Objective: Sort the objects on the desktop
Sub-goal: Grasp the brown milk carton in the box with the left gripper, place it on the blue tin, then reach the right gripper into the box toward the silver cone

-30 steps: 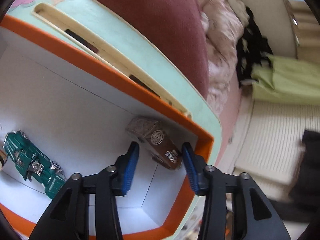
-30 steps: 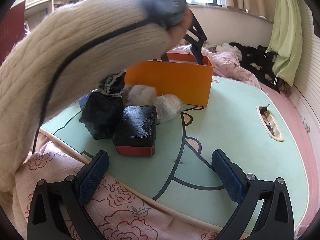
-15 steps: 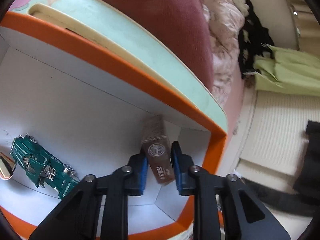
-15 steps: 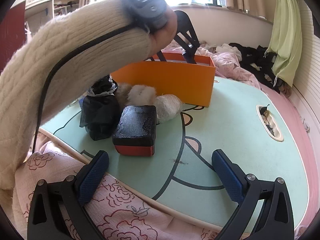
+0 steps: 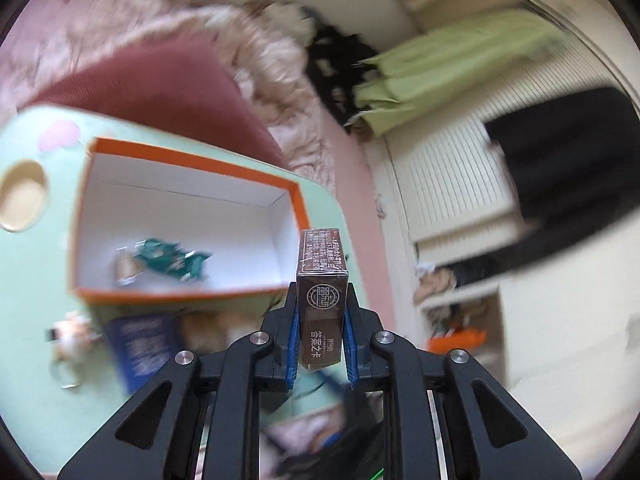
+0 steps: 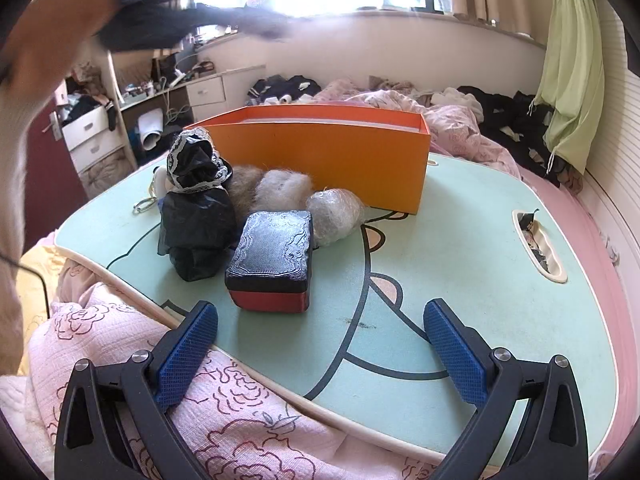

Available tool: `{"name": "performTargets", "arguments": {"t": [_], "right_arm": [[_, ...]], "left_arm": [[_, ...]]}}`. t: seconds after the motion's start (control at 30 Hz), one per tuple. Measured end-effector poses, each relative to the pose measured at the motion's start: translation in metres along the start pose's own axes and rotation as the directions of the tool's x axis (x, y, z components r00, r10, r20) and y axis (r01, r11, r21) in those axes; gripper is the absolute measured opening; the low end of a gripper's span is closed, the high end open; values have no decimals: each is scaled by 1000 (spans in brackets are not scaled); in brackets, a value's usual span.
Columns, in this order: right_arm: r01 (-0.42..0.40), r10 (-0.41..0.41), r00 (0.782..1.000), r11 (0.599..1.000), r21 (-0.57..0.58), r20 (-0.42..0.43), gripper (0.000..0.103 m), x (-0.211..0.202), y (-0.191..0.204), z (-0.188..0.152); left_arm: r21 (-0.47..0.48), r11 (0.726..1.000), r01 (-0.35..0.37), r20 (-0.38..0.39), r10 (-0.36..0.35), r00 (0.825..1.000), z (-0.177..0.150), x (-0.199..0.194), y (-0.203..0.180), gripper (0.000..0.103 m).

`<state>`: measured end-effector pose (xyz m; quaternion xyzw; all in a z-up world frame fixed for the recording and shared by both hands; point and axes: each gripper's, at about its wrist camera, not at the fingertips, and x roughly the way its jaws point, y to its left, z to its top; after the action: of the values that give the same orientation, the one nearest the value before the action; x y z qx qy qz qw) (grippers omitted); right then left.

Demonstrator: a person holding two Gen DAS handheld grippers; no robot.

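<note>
Left gripper (image 5: 320, 322) clamps brown card box (image 5: 322, 304) above orange box (image 5: 192, 298); keep squeeze firm, carry level. Right gripper (image 6: 320, 346) wide open, empty.

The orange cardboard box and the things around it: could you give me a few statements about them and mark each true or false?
1. The left gripper is shut on a small brown printed carton. True.
2. The orange cardboard box stands on the pale green table. True.
3. The right gripper holds the black-lidded red case. False: its fingers are wide apart and hold nothing; the case sits on the table.
4. A green toy car lies inside the box. True.
5. The box is white outside and orange inside. False: orange outside, white inside.
6. The black lace-trimmed bundle lies in the box. False: it sits on the table in front of it.
</note>
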<state>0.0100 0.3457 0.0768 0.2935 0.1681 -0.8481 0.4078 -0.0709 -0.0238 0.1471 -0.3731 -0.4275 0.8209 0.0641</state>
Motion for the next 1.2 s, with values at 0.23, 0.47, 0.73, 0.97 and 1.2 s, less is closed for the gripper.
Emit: {"name": "performTargets", "arguments": {"t": [0.23, 0.47, 0.73, 0.97, 1.2], "right_arm": [[-5, 5, 1000, 1000, -6, -1, 103, 0, 1, 1], [-11, 11, 1000, 1000, -10, 0, 103, 0, 1, 0], [-18, 18, 1000, 1000, -16, 0, 103, 0, 1, 0], [-30, 30, 1000, 999, -26, 0, 103, 0, 0, -1], [-28, 28, 1000, 999, -33, -11, 103, 1, -1, 1]], "left_arm": [[132, 987, -90, -26, 94, 995, -49, 13, 44, 19], [162, 987, 4, 50, -12, 999, -54, 12, 65, 68], [334, 886, -322, 213, 262, 941, -111, -17, 76, 72], [432, 747, -506, 281, 421, 862, -154, 17, 78, 72], [409, 732, -545, 415, 383, 825, -158, 31, 86, 103]]}}
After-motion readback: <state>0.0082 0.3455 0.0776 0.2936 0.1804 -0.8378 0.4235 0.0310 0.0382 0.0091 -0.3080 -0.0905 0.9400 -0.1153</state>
